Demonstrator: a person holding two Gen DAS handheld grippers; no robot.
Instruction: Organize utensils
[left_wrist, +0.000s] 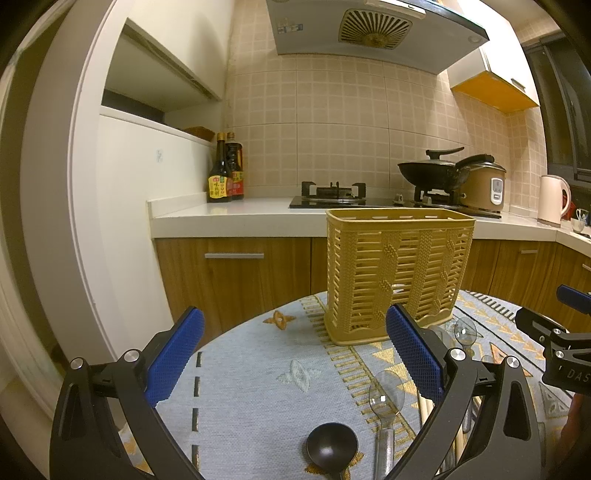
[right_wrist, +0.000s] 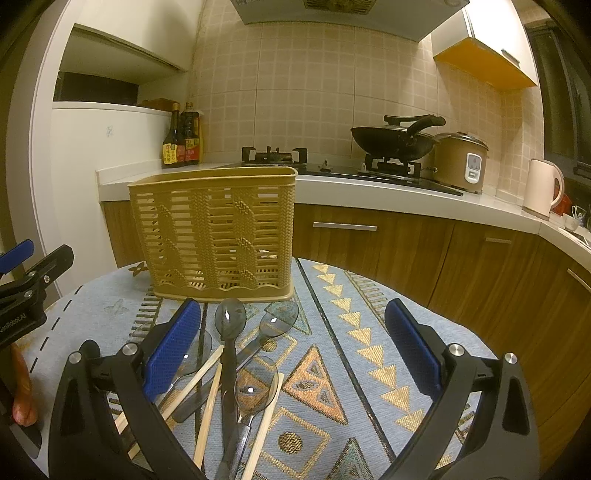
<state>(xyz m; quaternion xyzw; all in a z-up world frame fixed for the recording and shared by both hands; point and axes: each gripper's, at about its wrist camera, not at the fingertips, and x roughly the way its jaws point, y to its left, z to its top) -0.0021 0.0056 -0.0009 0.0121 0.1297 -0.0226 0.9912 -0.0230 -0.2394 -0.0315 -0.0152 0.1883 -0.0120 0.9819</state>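
A tan slotted utensil holder (left_wrist: 397, 273) (right_wrist: 216, 230) stands upright at the far side of the patterned tablecloth (left_wrist: 258, 373) (right_wrist: 369, 354). In front of it lie several clear plastic spoons (right_wrist: 258, 384) (left_wrist: 386, 397), a dark spoon (right_wrist: 229, 317), wooden chopsticks (right_wrist: 208, 410) and a black ladle (left_wrist: 331, 443). My left gripper (left_wrist: 295, 354) hovers open above the cloth, with the ladle below it. My right gripper (right_wrist: 293, 347) is open too, its left finger over the pile of spoons and chopsticks. Nothing is held.
Behind the table runs a white kitchen counter (left_wrist: 236, 216) with wooden cabinets, sauce bottles (left_wrist: 225, 173), a gas hob (left_wrist: 328, 195), a black wok (right_wrist: 393, 142), a rice cooker (right_wrist: 461, 162) and a pale kettle (right_wrist: 543, 188). A fingertip (right_wrist: 22, 387) shows at the right wrist view's left edge.
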